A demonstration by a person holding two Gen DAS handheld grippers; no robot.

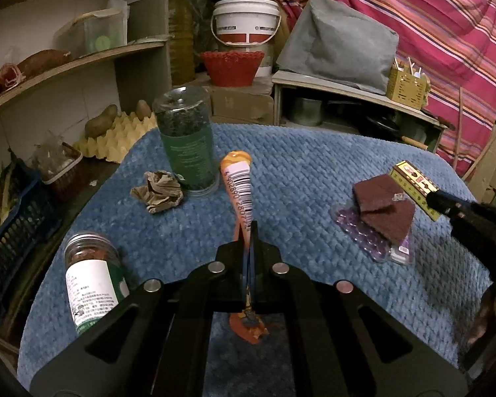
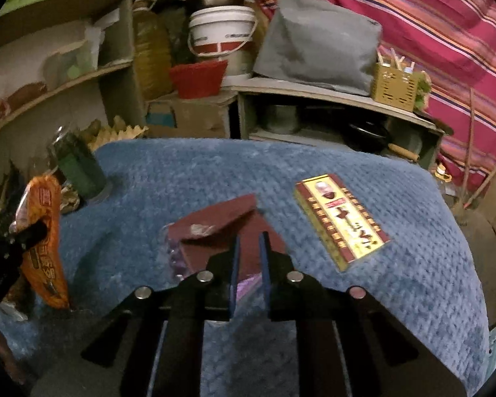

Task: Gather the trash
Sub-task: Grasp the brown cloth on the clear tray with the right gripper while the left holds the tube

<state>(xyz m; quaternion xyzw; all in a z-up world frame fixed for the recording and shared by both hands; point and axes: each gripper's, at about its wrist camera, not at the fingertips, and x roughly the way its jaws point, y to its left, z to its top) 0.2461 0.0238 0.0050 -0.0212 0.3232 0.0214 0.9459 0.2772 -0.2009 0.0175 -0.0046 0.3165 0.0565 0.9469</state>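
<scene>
My left gripper (image 1: 249,228) is shut on a long orange snack wrapper (image 1: 239,178) with a barcode and holds it upright above the blue cloth (image 1: 297,165). The right wrist view shows that wrapper (image 2: 44,238) at far left. A folded maroon scouring pad (image 1: 383,205) lies on a purple blister pack (image 1: 377,248). My right gripper (image 2: 249,241) hovers over the pad (image 2: 215,228), jaws a narrow gap apart; the pad shows through the gap, with no clear pinch. Crumpled brown paper (image 1: 158,192) lies beside an upturned green jar (image 1: 186,142).
A yellow and red carton (image 2: 340,218) lies right of the pad. A labelled jar (image 1: 89,278) lies on its side at the cloth's left edge. Shelves, an egg tray (image 1: 115,139), a red basket (image 1: 231,66) and a white bucket (image 1: 244,20) crowd the back.
</scene>
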